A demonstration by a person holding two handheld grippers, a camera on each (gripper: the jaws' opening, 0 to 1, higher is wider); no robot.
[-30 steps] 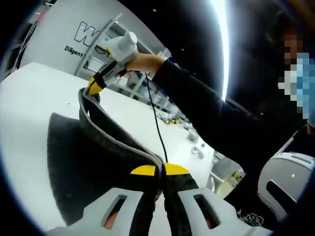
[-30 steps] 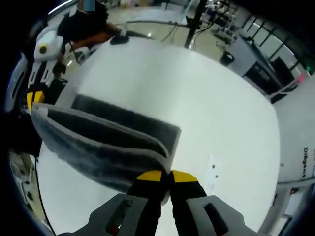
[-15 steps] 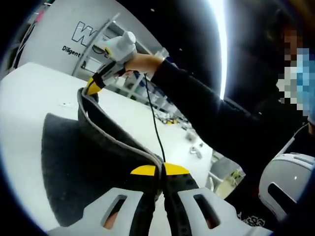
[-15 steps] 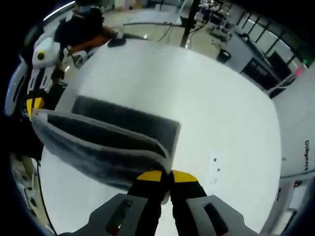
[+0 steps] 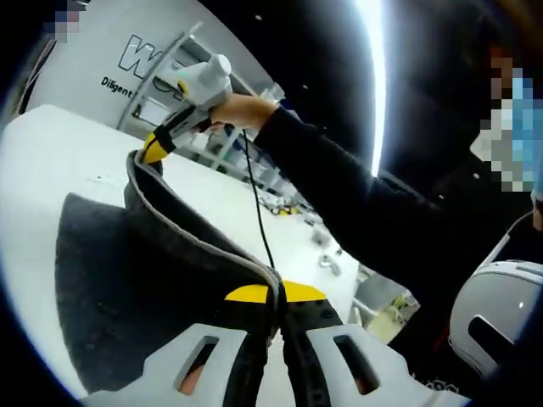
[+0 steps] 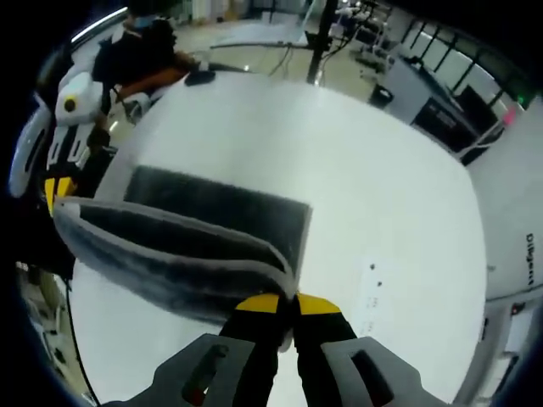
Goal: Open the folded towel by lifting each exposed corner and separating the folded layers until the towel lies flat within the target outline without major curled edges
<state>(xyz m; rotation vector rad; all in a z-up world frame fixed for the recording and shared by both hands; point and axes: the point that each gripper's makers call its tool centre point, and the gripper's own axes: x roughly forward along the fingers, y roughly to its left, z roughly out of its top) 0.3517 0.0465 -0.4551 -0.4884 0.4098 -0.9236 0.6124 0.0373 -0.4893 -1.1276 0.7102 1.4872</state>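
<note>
Two tongs hold a dark grey towel by its corners above a white desk.

The left tongs point(image 5: 273, 298) are closed on one corner of the towel point(image 5: 161, 280), and the right tongs point(image 6: 285, 303) are closed on another. In the left gripper view the right tongs point(image 5: 155, 146) pinch the far corner, held by a person's hand point(image 5: 242, 108). The towel is charcoal with a pale grey bound edge. Its top edge sags between the two tongs, while its lower part lies on the desk point(image 6: 373, 195). It looks soft, light and limp, likely to droop and curl wherever unsupported. The bound corners seem the surest places to grip. No target outline can be made out.
</note>
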